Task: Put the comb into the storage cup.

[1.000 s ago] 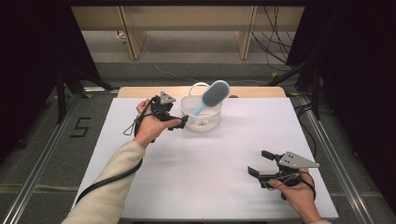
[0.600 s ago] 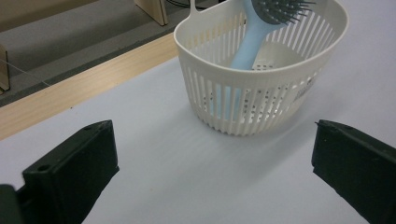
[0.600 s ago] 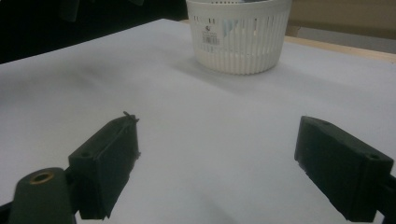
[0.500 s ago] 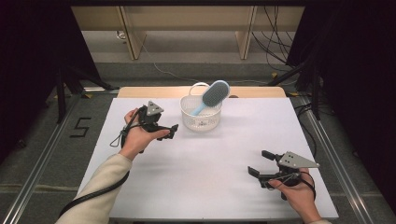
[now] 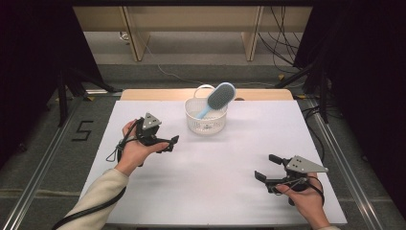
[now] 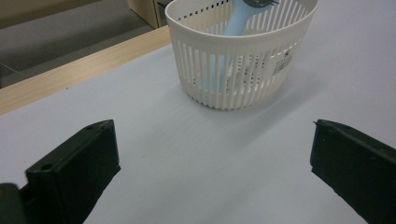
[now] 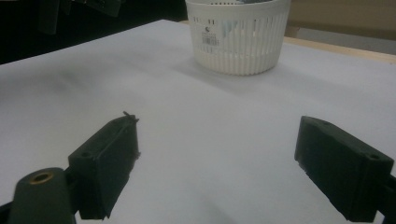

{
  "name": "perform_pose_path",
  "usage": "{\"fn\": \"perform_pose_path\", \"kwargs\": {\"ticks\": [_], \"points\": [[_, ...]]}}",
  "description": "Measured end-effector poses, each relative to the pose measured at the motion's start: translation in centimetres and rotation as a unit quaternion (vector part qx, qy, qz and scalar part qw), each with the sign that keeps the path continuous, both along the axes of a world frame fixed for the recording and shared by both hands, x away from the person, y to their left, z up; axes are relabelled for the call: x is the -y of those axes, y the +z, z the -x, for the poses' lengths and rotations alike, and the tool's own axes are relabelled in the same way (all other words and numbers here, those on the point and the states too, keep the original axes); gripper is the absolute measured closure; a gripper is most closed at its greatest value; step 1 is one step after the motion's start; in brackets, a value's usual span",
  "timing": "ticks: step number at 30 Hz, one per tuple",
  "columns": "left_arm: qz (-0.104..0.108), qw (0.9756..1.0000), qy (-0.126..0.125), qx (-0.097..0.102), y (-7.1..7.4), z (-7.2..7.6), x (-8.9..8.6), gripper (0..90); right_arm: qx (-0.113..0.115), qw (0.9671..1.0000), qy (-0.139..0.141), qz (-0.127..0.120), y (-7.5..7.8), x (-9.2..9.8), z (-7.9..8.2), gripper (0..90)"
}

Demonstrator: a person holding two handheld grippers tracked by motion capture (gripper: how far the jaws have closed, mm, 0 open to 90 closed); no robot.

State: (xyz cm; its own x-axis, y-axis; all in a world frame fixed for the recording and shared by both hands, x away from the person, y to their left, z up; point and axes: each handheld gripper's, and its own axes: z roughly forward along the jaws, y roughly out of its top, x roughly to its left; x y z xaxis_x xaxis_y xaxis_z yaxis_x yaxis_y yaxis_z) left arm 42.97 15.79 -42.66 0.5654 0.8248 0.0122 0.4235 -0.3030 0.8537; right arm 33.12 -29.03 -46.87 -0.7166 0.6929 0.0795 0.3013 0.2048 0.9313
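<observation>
Brush [image 5: 218, 99] is leaning in the white basket [image 5: 206, 122], ahead of your left gripper [image 5: 170, 142] and just to its right; its long axis is tilting, bristle head up and away from you, blue handle down inside. You are holding both grippers with jaws spread wide and empty, your right gripper [image 5: 266, 167] sitting well back from the basket.

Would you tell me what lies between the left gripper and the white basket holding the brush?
Nothing: bare white table separates the left gripper from the basket, seen in the left gripper view.
</observation>
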Motion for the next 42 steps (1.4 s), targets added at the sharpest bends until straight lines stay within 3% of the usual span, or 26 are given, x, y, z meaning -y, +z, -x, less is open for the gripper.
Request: {"fn": "perform_pose_path", "kwargs": {"ticks": [15, 19, 42], "points": [[0.001, 1.0000, -0.007, 0.005, -0.5, 2.1, -1.2, 1.0, -0.001, 1.0000, 0.000, 0.001, 0.0, 0.0, 0.0, 14.3], [0.008, 0.9998, -0.016, -0.002, -0.7, 2.5, -1.6, 1.0, -0.001, 1.0000, 0.001, 0.001, 0.0, 0.0, 0.0, 14.3], [0.009, 0.9995, -0.027, 0.012, -1.3, 4.6, -3.4, 1.6, 0.000, 1.0000, -0.001, 0.002, 0.1, 0.1, 0.1, 14.3]]}}
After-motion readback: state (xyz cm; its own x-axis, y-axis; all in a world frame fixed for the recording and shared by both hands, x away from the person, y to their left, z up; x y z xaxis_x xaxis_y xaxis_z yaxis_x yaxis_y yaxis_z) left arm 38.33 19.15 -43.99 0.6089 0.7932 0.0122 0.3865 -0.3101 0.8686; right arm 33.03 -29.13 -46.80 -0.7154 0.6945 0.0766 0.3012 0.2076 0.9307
